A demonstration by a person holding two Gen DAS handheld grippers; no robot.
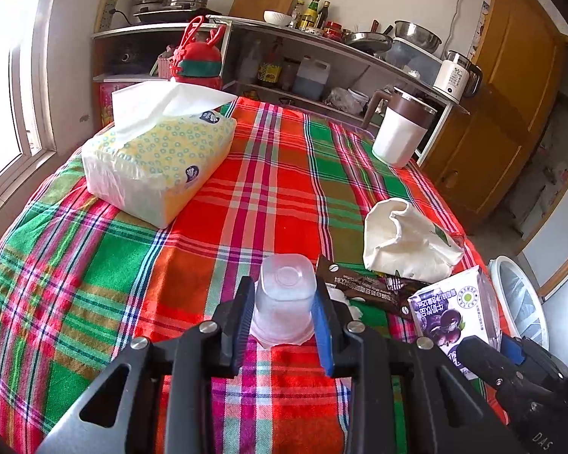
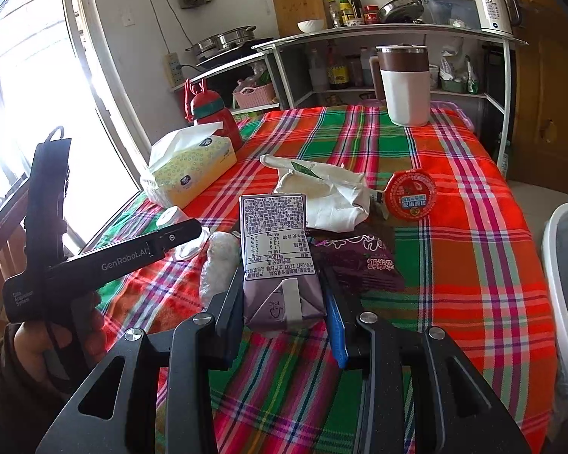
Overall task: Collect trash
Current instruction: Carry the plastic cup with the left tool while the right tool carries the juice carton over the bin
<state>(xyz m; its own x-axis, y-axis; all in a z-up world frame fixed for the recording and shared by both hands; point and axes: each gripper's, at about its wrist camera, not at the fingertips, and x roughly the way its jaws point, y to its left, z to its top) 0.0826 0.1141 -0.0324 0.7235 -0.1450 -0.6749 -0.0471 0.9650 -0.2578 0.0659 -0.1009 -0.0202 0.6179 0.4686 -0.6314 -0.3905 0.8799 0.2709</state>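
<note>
Over the plaid-covered bench [image 1: 284,174], each tool is gripping trash, the left tool [image 1: 284,302] squeezing a thin plastic cup [image 1: 282,299] that is likely buckling loose and the right tool [image 2: 280,302] pinching a milk carton [image 2: 278,253] that may be slipping before reaching the bin [image 2: 564,283].

— What covers the surface?

— A plaid cloth [image 1: 284,189] of red, green and orange squares.

— And what lies on it?

— A soft yellow-and-white tissue pack [image 1: 159,162] near the window side, a white jug with a brown lid [image 1: 399,128] at the far edge, a crumpled white paper bag [image 1: 405,238] in the middle, a round red foil-lidded tub [image 2: 411,191] beside it, and a dark brown snack wrapper [image 1: 363,285].
</note>
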